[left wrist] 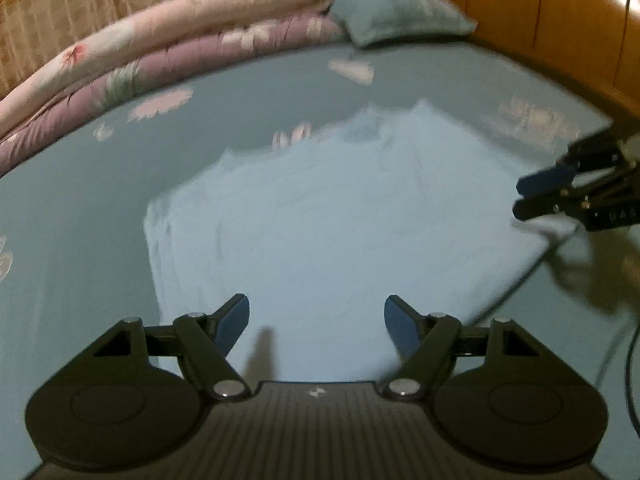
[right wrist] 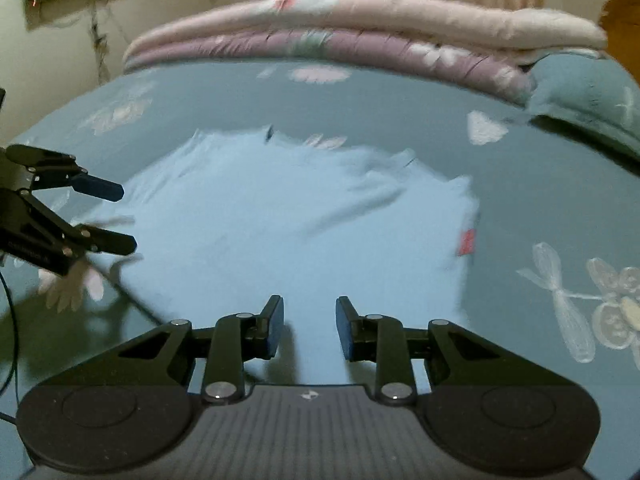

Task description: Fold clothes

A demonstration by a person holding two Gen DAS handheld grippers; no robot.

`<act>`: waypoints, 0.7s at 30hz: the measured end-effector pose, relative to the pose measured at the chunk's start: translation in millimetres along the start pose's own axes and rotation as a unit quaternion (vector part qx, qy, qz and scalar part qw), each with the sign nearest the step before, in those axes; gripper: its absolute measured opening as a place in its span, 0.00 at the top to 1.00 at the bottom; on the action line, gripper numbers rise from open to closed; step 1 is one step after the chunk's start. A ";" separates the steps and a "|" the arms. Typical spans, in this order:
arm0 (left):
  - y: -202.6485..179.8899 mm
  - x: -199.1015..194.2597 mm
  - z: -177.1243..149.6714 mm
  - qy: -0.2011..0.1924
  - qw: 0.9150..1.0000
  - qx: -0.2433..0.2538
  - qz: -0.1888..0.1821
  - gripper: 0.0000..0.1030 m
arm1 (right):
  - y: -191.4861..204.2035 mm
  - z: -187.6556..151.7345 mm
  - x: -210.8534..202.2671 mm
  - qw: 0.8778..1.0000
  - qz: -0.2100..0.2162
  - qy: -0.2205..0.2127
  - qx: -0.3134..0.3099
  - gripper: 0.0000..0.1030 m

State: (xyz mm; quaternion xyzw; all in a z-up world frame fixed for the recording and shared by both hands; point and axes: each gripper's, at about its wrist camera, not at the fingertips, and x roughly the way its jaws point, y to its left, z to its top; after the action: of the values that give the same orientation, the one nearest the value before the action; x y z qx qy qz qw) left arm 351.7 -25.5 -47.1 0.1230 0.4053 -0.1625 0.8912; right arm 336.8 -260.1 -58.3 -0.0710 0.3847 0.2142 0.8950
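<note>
Light-blue garment point(left wrist: 320, 220) edges motion-blurred; red tag point(right wrist: 467, 241) unreadable; quilt point(left wrist: 160, 40) smeared.

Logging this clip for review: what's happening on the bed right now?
A person holding two grippers is folding a light blue garment that lies on a teal floral bedsheet. The left gripper and the right gripper both hover over its near edge, open and holding nothing.

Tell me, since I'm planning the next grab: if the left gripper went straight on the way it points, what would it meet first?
Most likely the light blue garment spread on the teal flowered bedsheet; the left gripper, jaws open and empty, aims down at its near edge. Depth is unclear.
</note>
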 end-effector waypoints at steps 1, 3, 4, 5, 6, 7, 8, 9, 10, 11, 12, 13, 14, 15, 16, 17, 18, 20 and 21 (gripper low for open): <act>1.5 0.5 -10.2 0.009 1.000 -0.016 0.003 0.26 | 5.6 -7.4 6.2 1.000 -0.008 0.015 -0.011 0.67; 12.4 -6.8 -33.0 0.011 0.997 -0.076 -0.009 0.26 | 8.2 -24.0 -2.9 1.000 -0.014 0.004 -0.008 0.67; 15.4 -11.7 -39.3 0.015 0.996 -0.086 -0.010 0.26 | 5.7 -27.3 -7.6 1.000 -0.008 0.006 0.007 0.66; 14.2 -17.1 -41.8 0.020 0.997 -0.075 0.000 0.27 | 2.7 -28.2 -11.7 1.000 -0.001 0.010 0.017 0.66; 12.2 -21.6 -40.2 0.024 0.998 -0.062 0.010 0.27 | 1.3 -25.6 -14.4 1.000 0.000 0.013 0.017 0.65; 12.6 -25.9 -35.8 0.021 0.998 -0.061 0.009 0.28 | 0.0 -23.0 -17.1 1.000 0.001 0.015 0.016 0.63; 15.1 -29.5 -29.1 0.010 0.998 -0.068 0.004 0.28 | -1.3 -20.2 -19.8 1.000 0.002 0.017 0.016 0.62; 18.7 -31.8 -20.9 -0.005 0.997 -0.077 0.000 0.27 | -1.2 -14.4 -20.1 1.000 0.002 0.008 0.014 0.62; 21.6 -32.5 -12.9 -0.016 0.996 -0.084 0.000 0.27 | -1.1 -8.7 -20.5 1.000 0.001 -0.001 0.012 0.61; 23.4 -29.0 -8.1 -0.016 0.996 -0.088 0.004 0.27 | -0.7 -4.2 -19.6 1.000 0.004 -0.009 0.013 0.60; 25.3 -23.5 -7.9 -0.009 0.995 -0.096 0.003 0.27 | -0.2 0.4 -15.9 1.000 0.008 -0.014 0.015 0.59; 27.2 -18.0 -7.7 -0.003 0.994 -0.105 0.003 0.27 | 0.3 4.7 -12.1 1.000 0.012 -0.018 0.018 0.57; 29.1 -12.4 -7.5 0.003 0.994 -0.113 0.002 0.27 | 1.9 4.4 -7.9 1.000 0.012 -0.014 0.019 0.56; 30.9 -9.1 -9.0 0.009 0.993 -0.121 0.000 0.27 | 1.6 -0.5 -3.6 1.000 0.009 -0.002 0.020 0.55; 32.4 -9.9 -14.0 0.015 0.991 -0.129 -0.002 0.26 | 1.3 -5.4 0.7 1.000 0.007 0.011 0.021 0.54; 33.9 -10.8 -18.9 0.021 0.990 -0.137 -0.004 0.26 | 0.8 -10.3 4.7 0.999 0.005 0.023 0.022 0.54; 35.4 -11.6 -23.9 0.027 0.989 -0.145 -0.007 0.26 | -3.4 -14.1 1.7 0.999 0.012 0.018 0.032 0.54; 39.1 -16.3 -21.8 0.029 0.989 -0.147 -0.002 0.26 | -12.2 -14.9 -3.2 0.998 0.021 0.014 0.050 0.53; 41.6 -18.7 -17.1 0.025 0.989 -0.143 0.003 0.26 | -16.5 -11.9 -5.2 0.998 0.023 0.015 0.057 0.53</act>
State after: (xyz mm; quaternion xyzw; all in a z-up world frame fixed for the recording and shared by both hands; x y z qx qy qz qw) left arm 344.6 22.2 -40.1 -0.0003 0.4464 -0.0976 0.8895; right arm 333.1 -280.2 -63.4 -0.0136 0.4109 0.2115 0.8867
